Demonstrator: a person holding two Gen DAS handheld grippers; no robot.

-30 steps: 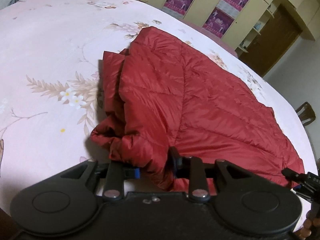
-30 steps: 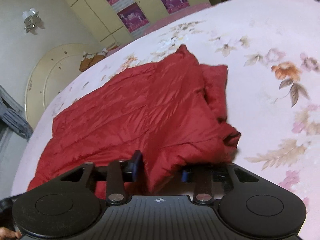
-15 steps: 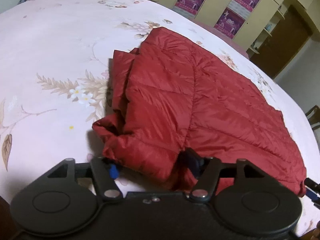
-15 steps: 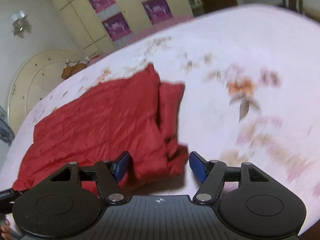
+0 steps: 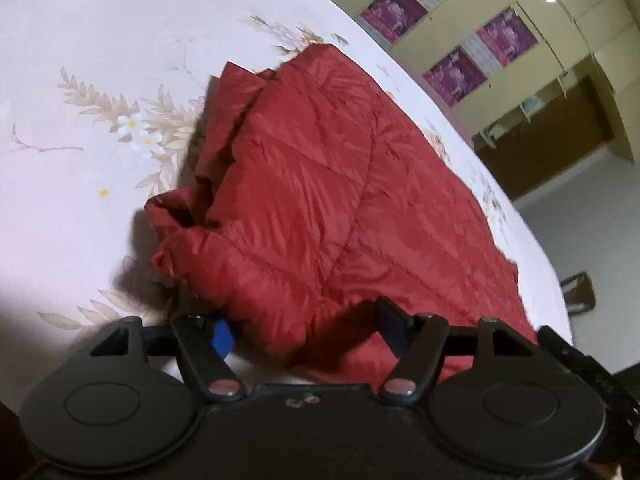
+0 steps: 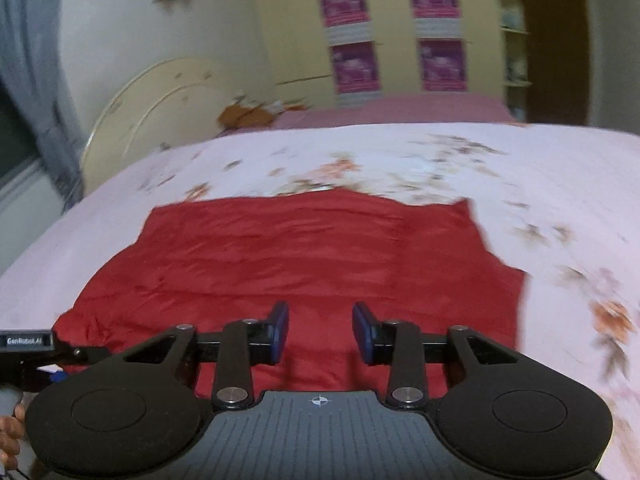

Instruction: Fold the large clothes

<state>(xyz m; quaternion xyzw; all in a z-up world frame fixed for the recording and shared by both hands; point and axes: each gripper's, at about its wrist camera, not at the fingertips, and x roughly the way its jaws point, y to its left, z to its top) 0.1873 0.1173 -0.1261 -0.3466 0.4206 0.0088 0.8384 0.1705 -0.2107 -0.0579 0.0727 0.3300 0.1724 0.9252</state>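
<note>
A red quilted jacket (image 5: 340, 184) lies folded on the floral bedsheet (image 5: 80, 80). In the left wrist view my left gripper (image 5: 308, 334) is open, its jaws spread wide around the jacket's near edge without pinching it. A bunched sleeve (image 5: 180, 208) sticks out at the jacket's left side. In the right wrist view the jacket (image 6: 300, 256) lies flat and wide. My right gripper (image 6: 320, 332) is open and empty, hovering just above the jacket's near edge.
The bed (image 6: 520, 168) spreads pink and floral around the jacket. A cream headboard (image 6: 152, 112) and yellow wardrobes with purple posters (image 6: 400, 32) stand behind. The other gripper's tip (image 6: 28, 344) shows at the left edge. A wooden chair (image 5: 578, 292) stands at the right.
Both grippers have let go of the jacket and opened. The right gripper has swung round to face the jacket's long side. The left has pulled back slightly.
</note>
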